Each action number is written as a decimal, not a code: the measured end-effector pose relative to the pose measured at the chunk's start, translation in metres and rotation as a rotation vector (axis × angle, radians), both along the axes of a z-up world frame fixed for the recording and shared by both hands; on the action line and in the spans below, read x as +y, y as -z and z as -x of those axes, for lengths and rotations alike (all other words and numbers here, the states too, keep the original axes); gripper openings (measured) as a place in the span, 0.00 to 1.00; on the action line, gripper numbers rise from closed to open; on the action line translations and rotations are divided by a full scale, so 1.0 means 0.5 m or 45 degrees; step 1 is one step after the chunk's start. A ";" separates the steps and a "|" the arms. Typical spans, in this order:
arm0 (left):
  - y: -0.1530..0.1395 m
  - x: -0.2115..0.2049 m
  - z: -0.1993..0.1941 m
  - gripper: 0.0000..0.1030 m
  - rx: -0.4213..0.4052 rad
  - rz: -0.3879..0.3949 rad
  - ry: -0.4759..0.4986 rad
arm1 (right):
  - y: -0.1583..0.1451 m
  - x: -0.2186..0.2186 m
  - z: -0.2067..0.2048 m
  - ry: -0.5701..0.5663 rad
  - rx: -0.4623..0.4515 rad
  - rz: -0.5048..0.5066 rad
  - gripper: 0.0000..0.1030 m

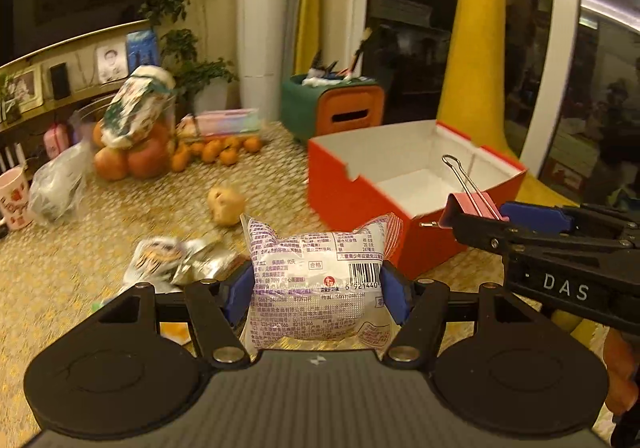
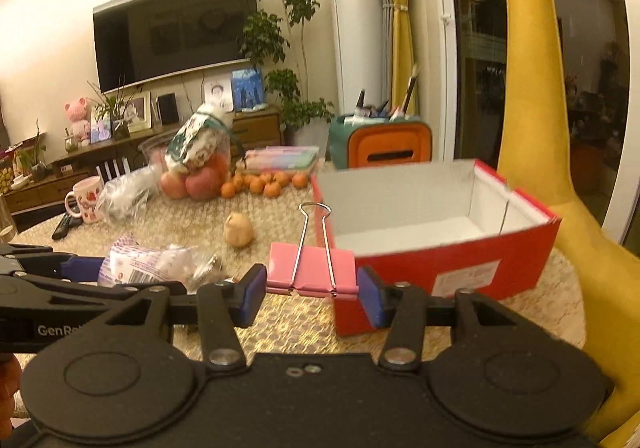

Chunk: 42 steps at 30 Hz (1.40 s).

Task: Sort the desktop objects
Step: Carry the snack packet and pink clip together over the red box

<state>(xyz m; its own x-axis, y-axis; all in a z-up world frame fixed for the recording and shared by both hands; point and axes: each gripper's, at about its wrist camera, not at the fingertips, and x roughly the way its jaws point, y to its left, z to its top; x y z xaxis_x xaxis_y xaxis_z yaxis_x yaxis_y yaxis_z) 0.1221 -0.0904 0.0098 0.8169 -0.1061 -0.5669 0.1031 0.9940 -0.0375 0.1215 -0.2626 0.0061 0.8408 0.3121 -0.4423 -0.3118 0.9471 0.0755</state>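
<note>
While both tools are loaded, the step in hand looks like the carry to the box, not the picking. Lowest in the left wrist view, the left gripper (image 1: pixel 318 290) has its blue pads closed against the sides of a sealed snack packet (image 1: pixel 316 284), which stands upright at the lower centre of the frame, barcode side facing the camera. In the right wrist view the right gripper (image 2: pixel 312 294) is narrowed onto a pink binder clip (image 2: pixel 312 272), pads touching the clip's two ends and its wire handles pointing up toward the centre of the frame.

Just beyond, at centre right in both views, stands the red box (image 2: pixel 460 272), open-topped with a white, seemingly bare interior; the clip shows in front of its near left corner. To my reading, the next move calls for lifting each item over the near wall and letting go only once it is above the opening.

Left of centre lie more crumpled snack packets (image 1: pixel 180 260) and a pale lumpy item (image 1: pixel 226 204) on the patterned tabletop (image 1: pixel 100 208), probably still to sort. Farther up left sit fruit (image 2: pixel 192 184) and a mug (image 2: pixel 86 198).
</note>
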 end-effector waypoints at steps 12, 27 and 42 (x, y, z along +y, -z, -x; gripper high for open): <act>-0.053 -0.066 -0.085 0.63 -0.021 -0.031 0.134 | -0.058 -0.083 -0.069 0.103 -0.110 0.046 0.47; -0.039 -0.175 -0.238 0.63 0.084 -0.143 0.298 | -0.029 -0.144 -0.196 0.140 -0.031 0.091 0.47; 0.030 -0.254 -0.420 0.63 0.285 -0.229 0.383 | 0.035 -0.192 -0.360 0.144 0.260 0.111 0.47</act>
<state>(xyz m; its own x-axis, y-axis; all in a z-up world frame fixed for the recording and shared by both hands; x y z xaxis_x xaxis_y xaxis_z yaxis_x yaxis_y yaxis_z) 0.3321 -0.2176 -0.0055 0.6189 -0.2044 -0.7584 0.3987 0.9136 0.0791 0.3017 -0.3588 -0.0113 0.7584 0.1745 -0.6280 -0.1902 0.9808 0.0427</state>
